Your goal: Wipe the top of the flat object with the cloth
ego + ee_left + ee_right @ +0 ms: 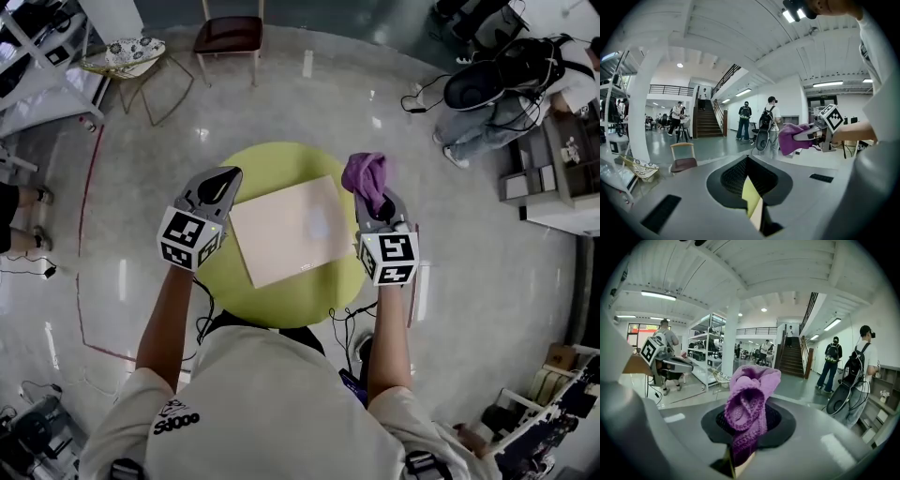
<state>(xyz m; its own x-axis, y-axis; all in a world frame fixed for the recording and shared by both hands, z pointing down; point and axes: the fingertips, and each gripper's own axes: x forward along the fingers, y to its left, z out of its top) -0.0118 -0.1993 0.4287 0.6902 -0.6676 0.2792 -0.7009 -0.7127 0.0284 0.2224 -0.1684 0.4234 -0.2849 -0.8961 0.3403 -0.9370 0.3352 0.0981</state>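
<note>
R gripper (746, 409) jaws pinch cloth (751, 391); L gripper (748, 164) jaws together

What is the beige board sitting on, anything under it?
The beige board lies on a round yellow-green table, whose top shows beyond the board's edges. Whatever is directly beneath the board is covered.
</note>
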